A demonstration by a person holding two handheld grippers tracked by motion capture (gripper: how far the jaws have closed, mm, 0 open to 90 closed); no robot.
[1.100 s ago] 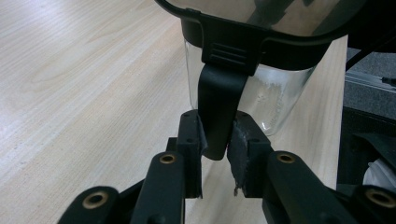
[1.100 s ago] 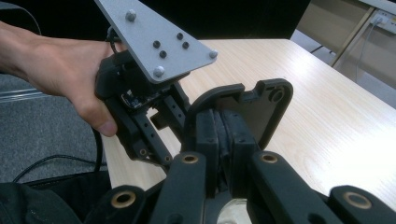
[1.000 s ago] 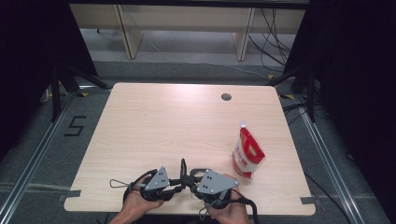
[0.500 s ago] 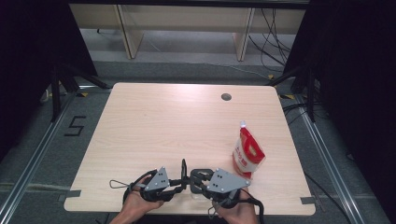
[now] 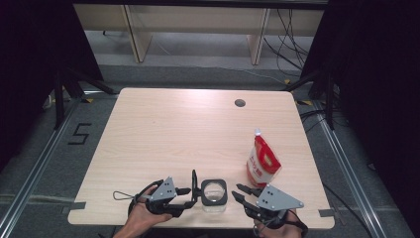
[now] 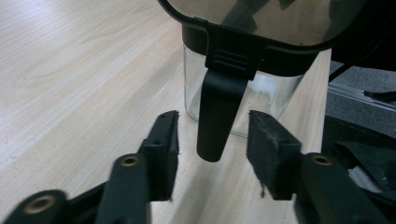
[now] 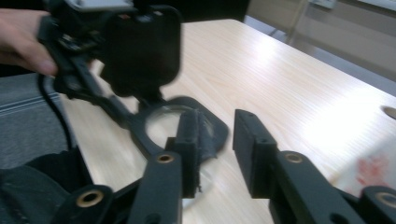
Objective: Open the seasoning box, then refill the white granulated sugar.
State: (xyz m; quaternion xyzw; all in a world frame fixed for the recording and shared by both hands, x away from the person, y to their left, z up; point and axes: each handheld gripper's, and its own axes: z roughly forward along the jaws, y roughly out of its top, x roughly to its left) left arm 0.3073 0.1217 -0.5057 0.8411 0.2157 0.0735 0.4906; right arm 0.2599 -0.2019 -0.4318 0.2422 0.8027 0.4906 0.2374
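Note:
A clear glass jar (image 5: 214, 194) with a black square lid stands near the table's front edge. Its black latch tab (image 6: 217, 116) hangs down between the jaws of my left gripper (image 6: 212, 126), whose pads stand clear of it on both sides; these jaws have just been opening. In the high view the left gripper (image 5: 190, 196) sits close against the jar's left side. My right gripper (image 5: 236, 191) is a short way to the jar's right, and its jaws have just been opening too, with nothing between them (image 7: 217, 126). The jar's lid (image 7: 163, 116) lies beyond them.
A red and white pouch (image 5: 262, 161) stands upright behind my right gripper, and its blurred corner (image 7: 373, 168) shows at the lower right. A round cable hole (image 5: 240, 103) is near the far edge of the wooden table (image 5: 173, 129). The front edge is just below both hands.
My right gripper has drawn away to the right and opened, uncovering the jar. The left gripper stayed put while its jaws spread off the latch tab.

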